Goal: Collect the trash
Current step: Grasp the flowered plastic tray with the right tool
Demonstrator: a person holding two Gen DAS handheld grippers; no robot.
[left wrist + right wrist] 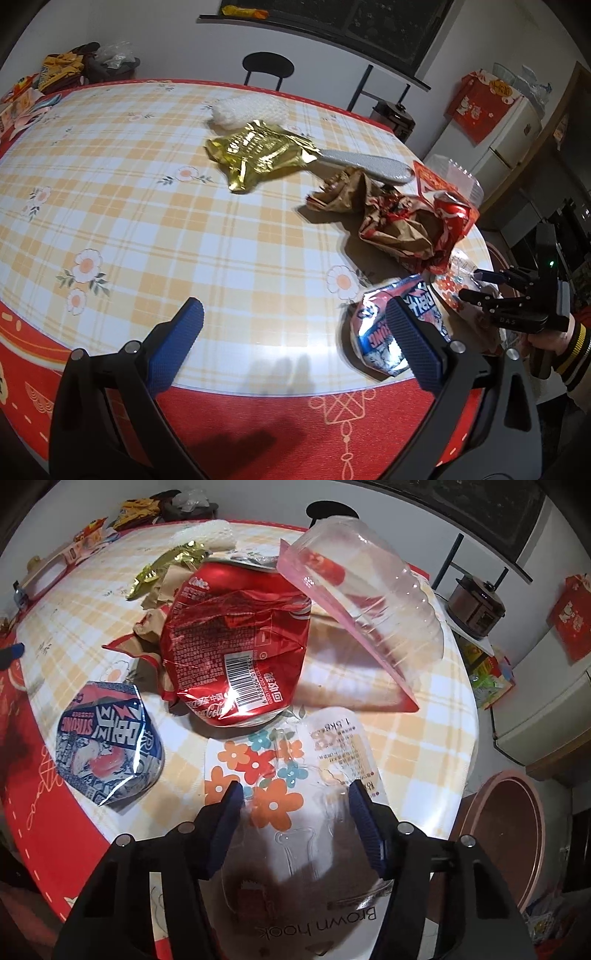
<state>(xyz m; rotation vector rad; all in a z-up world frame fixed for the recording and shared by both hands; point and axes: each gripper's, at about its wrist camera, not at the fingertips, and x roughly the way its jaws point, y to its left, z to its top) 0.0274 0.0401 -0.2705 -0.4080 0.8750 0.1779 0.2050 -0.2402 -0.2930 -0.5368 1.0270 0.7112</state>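
Trash lies on a plaid-clothed table (147,184). My left gripper (295,328) is open and empty above the near table edge, with a crushed blue can (384,332) just behind its right finger. My right gripper (295,812) is open, its fingers on either side of a clear hook blister pack with flower print (295,775). Beyond it lie a crushed red Coca-Cola can (236,646), the blue can (107,746) to the left and a clear plastic container (369,590) to the right. A gold foil wrapper (258,151), brown paper bag (388,218) and white bubble wrap (251,110) lie farther off.
A grey brush-like object (369,166) lies behind the foil. A black chair (267,70) stands at the far side. A brown round bin (506,830) sits on the floor right of the table. Clutter (66,70) is piled at the far left corner.
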